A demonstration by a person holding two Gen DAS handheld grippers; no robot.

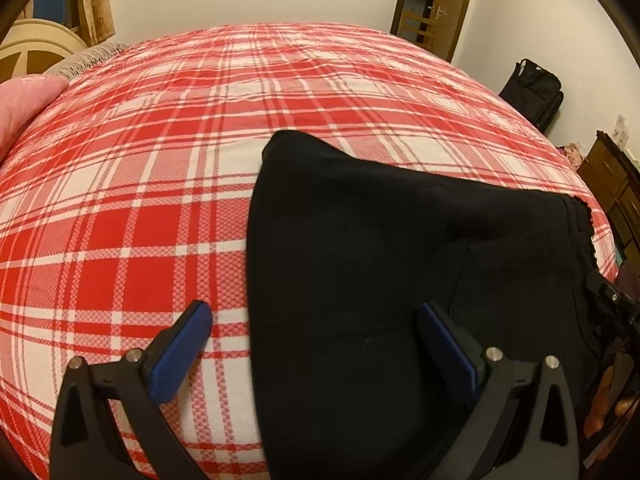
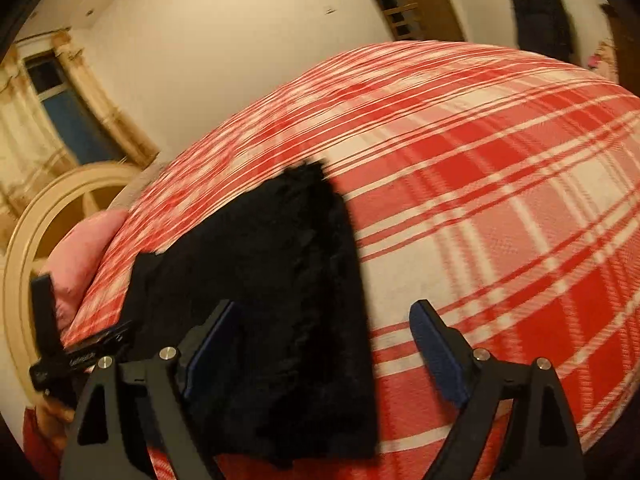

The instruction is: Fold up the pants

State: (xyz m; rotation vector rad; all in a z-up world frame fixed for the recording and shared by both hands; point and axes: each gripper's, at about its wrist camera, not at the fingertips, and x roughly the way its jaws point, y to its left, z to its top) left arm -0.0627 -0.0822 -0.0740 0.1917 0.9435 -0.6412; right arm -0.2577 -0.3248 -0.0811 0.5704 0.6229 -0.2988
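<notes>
Black pants (image 1: 380, 280) lie folded on the red and white plaid bed (image 1: 160, 160). In the left wrist view they fill the right half, with a frayed hem at the far right. My left gripper (image 1: 314, 328) is open above their left edge, one finger over the bedsheet and one over the cloth, holding nothing. In the right wrist view the pants (image 2: 280, 280) lie left of centre with a frayed edge. My right gripper (image 2: 324, 332) is open over their right edge, holding nothing. The view is blurred by motion.
A pink pillow (image 1: 20, 108) and a cream headboard (image 1: 32, 46) are at the bed's left end. A wooden door (image 1: 436, 4), a black bag (image 1: 532, 92) and a dark wooden dresser (image 1: 612, 184) stand beyond the bed on the right.
</notes>
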